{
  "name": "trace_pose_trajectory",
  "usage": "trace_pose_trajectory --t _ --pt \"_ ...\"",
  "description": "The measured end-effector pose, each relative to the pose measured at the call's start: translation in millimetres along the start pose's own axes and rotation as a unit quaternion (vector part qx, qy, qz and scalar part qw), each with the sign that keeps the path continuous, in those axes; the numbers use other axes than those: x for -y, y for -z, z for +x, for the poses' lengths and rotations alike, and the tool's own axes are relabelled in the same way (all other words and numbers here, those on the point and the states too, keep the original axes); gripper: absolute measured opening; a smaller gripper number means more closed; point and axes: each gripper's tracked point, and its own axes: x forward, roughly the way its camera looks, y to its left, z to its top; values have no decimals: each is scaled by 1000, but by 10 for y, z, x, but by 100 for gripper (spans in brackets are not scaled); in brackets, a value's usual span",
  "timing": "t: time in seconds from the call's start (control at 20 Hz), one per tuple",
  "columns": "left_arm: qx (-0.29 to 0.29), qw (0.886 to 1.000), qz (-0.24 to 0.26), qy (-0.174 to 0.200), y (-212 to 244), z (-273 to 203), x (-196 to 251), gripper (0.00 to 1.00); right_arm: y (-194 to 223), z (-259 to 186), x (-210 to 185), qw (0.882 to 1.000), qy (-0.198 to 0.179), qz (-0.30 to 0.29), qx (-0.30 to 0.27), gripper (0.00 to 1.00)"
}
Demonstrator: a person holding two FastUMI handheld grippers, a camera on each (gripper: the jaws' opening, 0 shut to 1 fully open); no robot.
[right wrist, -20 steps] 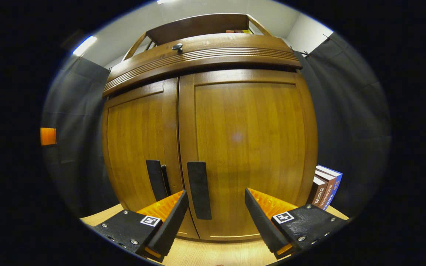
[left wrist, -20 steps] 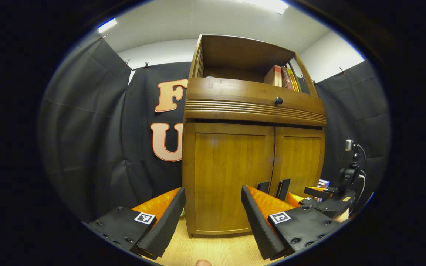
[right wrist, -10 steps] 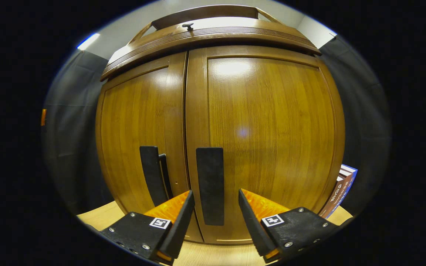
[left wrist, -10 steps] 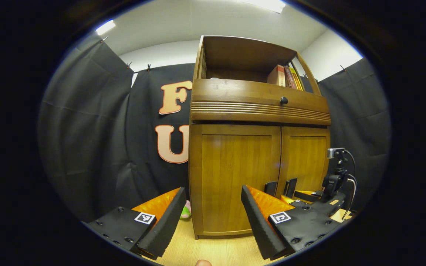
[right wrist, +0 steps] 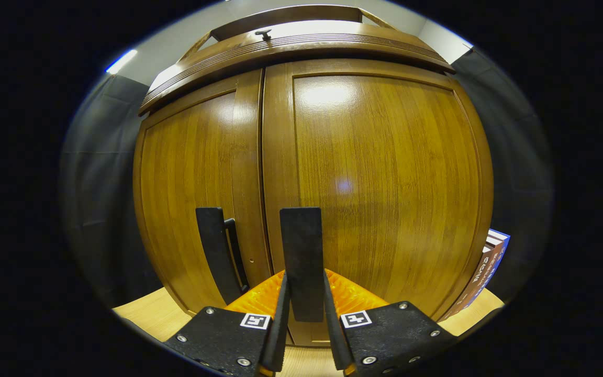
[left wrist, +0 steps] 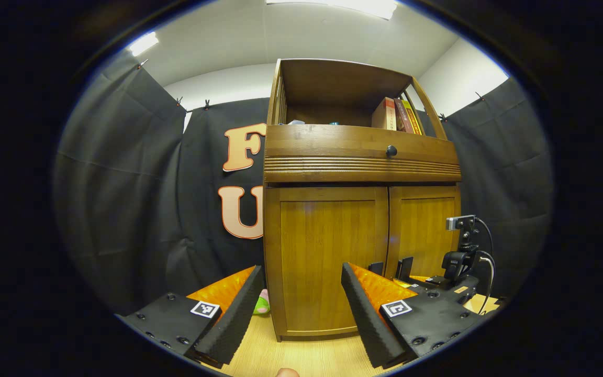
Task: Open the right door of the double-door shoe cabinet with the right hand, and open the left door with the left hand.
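Two wooden doors of the brown double-door shoe cabinet (right wrist: 312, 173) are both shut in front of you, standing on a pale wood floor (left wrist: 301, 356). Each door carries a flat black upright handle near the centre seam: the right door handle (right wrist: 302, 262) and, just to its left, the left door handle (right wrist: 216, 254).

Your right gripper (right wrist: 304, 309) is clenched on the lower end of the right door handle, one finger on each side of it. Your left gripper (left wrist: 296, 309) hangs released, jaws wide apart, well back from the cabinet and nearer its left side.

Risks from here, as a judgement: your grip sits low on the handle, so a straight pull may let the fingers slip off the bottom; follow the door's arc around its right-hand hinge instead. The upright books (right wrist: 484, 272) by the cabinet's right side could be struck by the swinging door. Your left gripper has far to travel, and may clip the opening right door or your other gripper.
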Motion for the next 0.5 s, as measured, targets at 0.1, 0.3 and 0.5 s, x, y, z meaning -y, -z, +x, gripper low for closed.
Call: trace_pose_trajectory --t 0.1,0.3,0.5 --pt "0 1000 1 -2 -10 -8 -1 95 -1 -65 -9 1000 -3 6 3 33" --pt "3 1000 -1 -2 -41 -43 32 95 5 -275 0 1000 -13 5 2 32" --pt "1 1000 -7 1 -7 -72 46 95 7 -564 46 1000 -28 8 1 27"
